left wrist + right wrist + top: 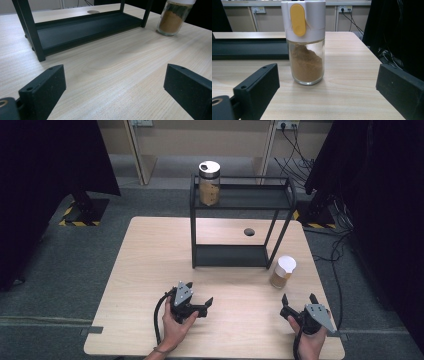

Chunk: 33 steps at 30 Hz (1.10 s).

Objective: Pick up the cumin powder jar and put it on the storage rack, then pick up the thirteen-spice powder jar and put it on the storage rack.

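Two tools held released | right tool point(300, 301) faced toward white-capped glass spice jar point(305, 42) on pale wooden counter point(150, 265) | left tool point(206, 304) idle | approach judged next

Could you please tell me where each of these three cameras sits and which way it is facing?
High view: above the person's side, looking forward and down on the table; shows both hands, left hand-held gripper and right hand-held gripper.
Left gripper view: low over the table, facing the black rack; its open jaws show.
Right gripper view: low, facing the white-capped spice jar; its open jaws show.
Shared: all three views show that jar and the rack.
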### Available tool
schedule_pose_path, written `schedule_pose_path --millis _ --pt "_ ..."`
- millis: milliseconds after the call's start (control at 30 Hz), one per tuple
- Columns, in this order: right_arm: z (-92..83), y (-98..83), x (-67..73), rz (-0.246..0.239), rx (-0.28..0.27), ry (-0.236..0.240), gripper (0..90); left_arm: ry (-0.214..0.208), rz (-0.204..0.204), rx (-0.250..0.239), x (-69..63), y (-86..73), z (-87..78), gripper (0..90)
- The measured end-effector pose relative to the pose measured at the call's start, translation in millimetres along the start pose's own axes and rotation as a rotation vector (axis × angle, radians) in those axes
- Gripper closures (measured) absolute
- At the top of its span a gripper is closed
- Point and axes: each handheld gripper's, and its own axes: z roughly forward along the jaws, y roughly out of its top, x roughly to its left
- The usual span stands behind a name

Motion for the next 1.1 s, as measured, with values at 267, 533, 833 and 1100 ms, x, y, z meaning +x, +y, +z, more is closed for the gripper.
schedule_pose_path --millis 267,533,833,1100 --pt "-0.2 -0.5 0.0 -0.005 -0.003 0.001 5.0 -0.001 -0.012 -0.003 1.3 -0.5 -0.3 3.5" --pt "0.1 0.0 0.0 -0.006 0.000 0.001 5.0 -0.001 -0.005 -0.002 0.7 -0.5 -0.3 3.6" --pt "0.0 -0.2 -0.4 -0.007 -0.001 0.004 5.0 0.000 0.001 -0.002 0.0 -0.5 -0.4 3.7" --pt "-0.1 -0.3 -0.7 -0.007 -0.002 0.006 5.0 0.003 0.004 -0.004 -0.9 -0.6 -0.1 3.7"
